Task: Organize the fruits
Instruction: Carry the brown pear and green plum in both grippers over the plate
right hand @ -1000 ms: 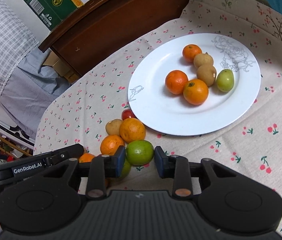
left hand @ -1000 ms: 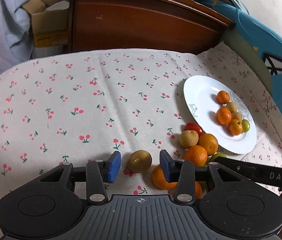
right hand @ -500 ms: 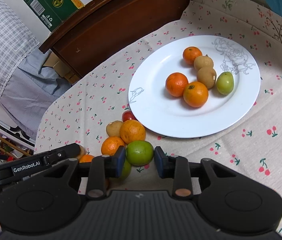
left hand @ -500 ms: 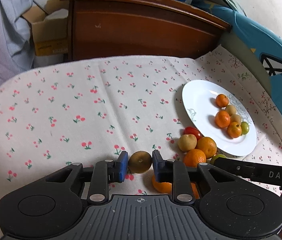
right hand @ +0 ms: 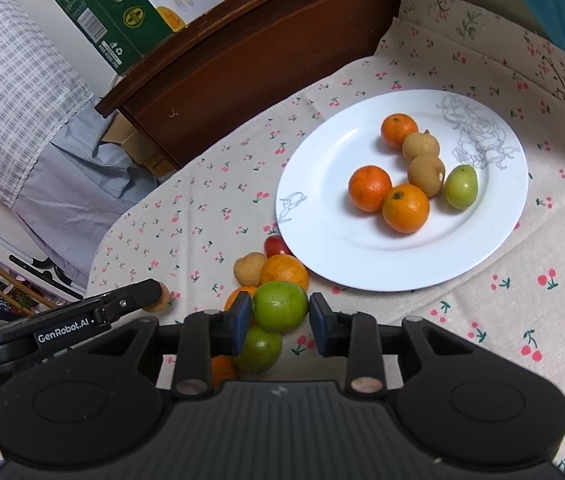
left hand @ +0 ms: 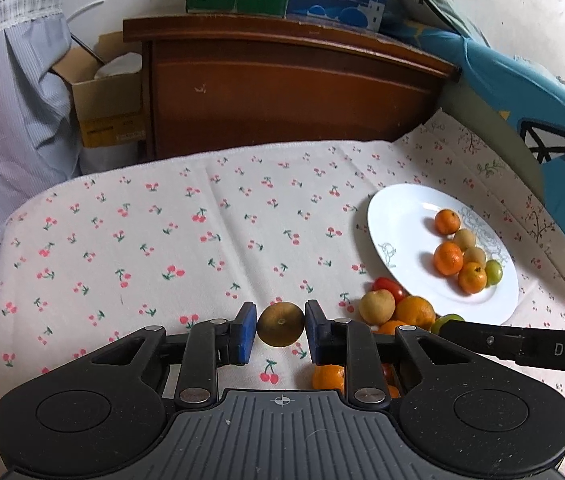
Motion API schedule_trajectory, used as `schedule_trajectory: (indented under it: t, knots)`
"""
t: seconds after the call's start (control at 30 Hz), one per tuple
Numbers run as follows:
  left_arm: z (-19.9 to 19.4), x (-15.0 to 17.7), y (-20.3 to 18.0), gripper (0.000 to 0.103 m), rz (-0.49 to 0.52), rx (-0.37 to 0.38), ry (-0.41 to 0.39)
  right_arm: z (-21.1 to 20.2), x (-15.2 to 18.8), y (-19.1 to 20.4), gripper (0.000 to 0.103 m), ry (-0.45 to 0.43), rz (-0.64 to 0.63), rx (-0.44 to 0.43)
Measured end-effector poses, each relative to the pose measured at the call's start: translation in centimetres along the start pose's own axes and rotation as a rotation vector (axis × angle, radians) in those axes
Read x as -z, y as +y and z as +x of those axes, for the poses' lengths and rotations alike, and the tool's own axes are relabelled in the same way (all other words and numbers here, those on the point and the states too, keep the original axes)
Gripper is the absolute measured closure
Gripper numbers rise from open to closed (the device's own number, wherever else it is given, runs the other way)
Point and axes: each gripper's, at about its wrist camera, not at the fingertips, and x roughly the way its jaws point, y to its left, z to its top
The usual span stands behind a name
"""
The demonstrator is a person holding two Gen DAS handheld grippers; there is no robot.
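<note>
Fruits sit in 3 groups on the cherry-print tablecloth [left hand: 202,240]. The white plate [right hand: 322,248], near the cloth's right edge in the left wrist view, carries 6 pcs: 3 small oranges, 2 tan longan-like fruits touching each other, and 1 green fruit by the grey flower print. A loose pile lies just beside the plate's near-left rim: cherry tomato [right hand: 273,245], tan fruit [right hand: 249,268], orange [right hand: 284,273], more oranges and a 2nd green fruit partly hidden under the right gripper.

Left gripper [left hand: 281,330]: jaws narrow, blue pads pressed on both sides of a brown round fruit [left hand: 281,325], apart from the pile, toward the cloth's near edge; whether it is lifted off the cloth, can't tell. Right gripper [right hand: 280,318]: jaws narrow around a green lime-like fruit [right hand: 279,306] at the pile's near side; left pad touches it, right pad looks just touching or a hair off, can't tell for sure. Each gripper's finger shows at the edge of the other's view. Behind the cloth's far edge stands a dark wood cabinet [left hand: 282,92] w/ cartons on top.
</note>
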Motion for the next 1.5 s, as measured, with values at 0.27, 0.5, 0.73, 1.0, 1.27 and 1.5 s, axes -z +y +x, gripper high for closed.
schedule_trajectory:
  t: [0.27,0.5,0.73,1.0,1.27,1.5]
  knots:
    - [-0.9,-0.7,-1.0,0.079,0.027,0.009,-0.048,-0.6,-0.3,0.4,0.071,-0.016,-0.005,-0.021]
    - [-1.6,-1.9,-2.4,0.079,0.032,0.041,-0.09,-2.0,-1.6,0.6,0.071,-0.068,0.002,-0.038]
    - [-1.9,-3.1,-3.6,0.079,0.024,0.073,-0.129,-3.6,-3.2,0.0,0.071,-0.131,0.028,-0.046]
    - [-0.9,-4.3,-5.5,0.079,0.033,0.125,-0.135,-4.2,-4.4,-0.5,0.071,-0.161,0.012,-0.022]
    - [0.7,-5.4,-7.5,0.079,0.07,0.146,-0.138,-4.8,-6.4,-1.6,0.071,-0.198,0.015,0.022]
    - [2.6,-6.1,-8.8,0.079,0.083,0.183,-0.125,-4.0,-8.0,-4.3,0.071,-0.191,0.086,0.097]
